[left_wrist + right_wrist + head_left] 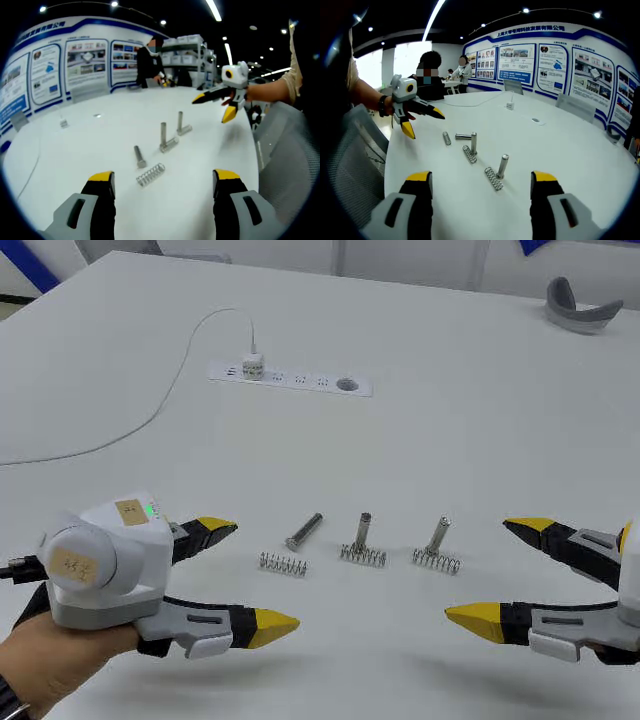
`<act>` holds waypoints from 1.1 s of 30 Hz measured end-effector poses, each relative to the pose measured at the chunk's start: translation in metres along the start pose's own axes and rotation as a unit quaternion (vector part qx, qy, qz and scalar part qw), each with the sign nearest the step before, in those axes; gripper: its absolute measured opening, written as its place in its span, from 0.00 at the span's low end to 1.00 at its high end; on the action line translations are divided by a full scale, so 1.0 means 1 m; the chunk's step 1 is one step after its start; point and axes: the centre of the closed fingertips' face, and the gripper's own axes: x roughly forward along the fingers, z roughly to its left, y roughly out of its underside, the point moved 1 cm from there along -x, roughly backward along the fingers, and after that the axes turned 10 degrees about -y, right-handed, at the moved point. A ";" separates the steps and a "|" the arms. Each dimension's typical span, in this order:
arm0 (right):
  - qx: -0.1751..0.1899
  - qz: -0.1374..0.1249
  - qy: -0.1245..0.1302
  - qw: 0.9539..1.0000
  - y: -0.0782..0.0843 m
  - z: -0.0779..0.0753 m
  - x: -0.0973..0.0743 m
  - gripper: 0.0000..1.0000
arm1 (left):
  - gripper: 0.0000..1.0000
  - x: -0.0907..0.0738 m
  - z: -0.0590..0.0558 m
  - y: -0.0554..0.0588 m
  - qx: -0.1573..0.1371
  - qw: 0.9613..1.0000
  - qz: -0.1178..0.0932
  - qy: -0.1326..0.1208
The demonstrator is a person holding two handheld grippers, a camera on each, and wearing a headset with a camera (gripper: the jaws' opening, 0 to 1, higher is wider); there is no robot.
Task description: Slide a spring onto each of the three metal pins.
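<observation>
Steel springs [282, 563] lie beside pins [361, 531], left tool [266, 575] and right tool [476, 568] gaping.

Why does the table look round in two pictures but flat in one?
Left and right gripper views: fisheye lenses bow the white table into a dome. Head view: its edges stay straight, soft shadows under the left gripper and right gripper.

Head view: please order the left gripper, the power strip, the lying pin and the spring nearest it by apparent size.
1. left gripper, nearest the camera.
2. power strip.
3. lying pin and spring: look alike, not ranked.
</observation>
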 end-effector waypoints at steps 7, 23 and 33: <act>0.002 0.001 -0.002 1.000 0.001 0.001 0.001 0.81 | 0.80 0.000 0.003 -0.004 0.000 1.000 -0.002 -0.003; 0.004 0.000 -0.002 1.000 0.002 0.002 0.000 0.80 | 0.68 0.024 0.025 -0.032 0.005 1.000 -0.004 -0.020; 0.006 0.002 0.001 1.000 0.005 0.000 -0.002 0.80 | 0.57 0.049 0.032 -0.039 0.025 0.999 0.018 -0.017</act>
